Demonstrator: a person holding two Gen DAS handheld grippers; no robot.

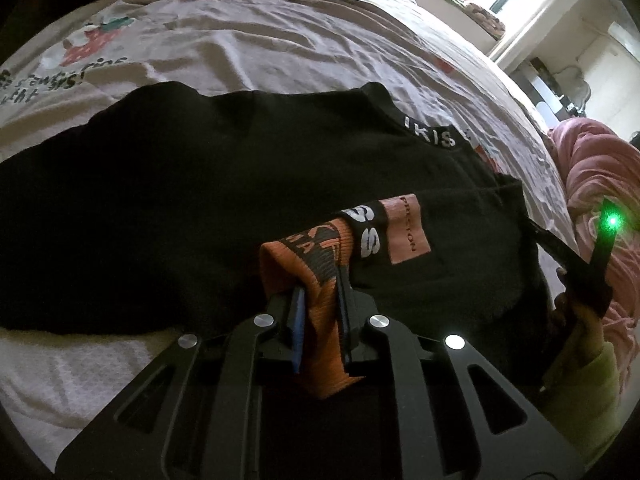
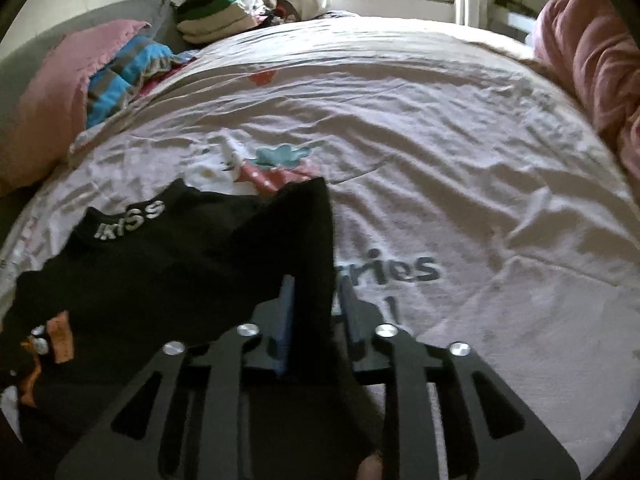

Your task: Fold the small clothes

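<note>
Black top (image 1: 200,200) lies spread across the near edge of the bed (image 1: 280,40). Left gripper (image 1: 320,312) pinches its orange cuff (image 1: 316,280). Right gripper (image 2: 316,312) has black cloth between narrow jaws (whether they press on it I cannot tell). Advice: confirm that hold, then lift both ends together, keeping the fold line taut.

Pink pillow (image 2: 48,108) beside striped blanket (image 2: 124,76); folded pile (image 2: 216,16) behind.
</note>
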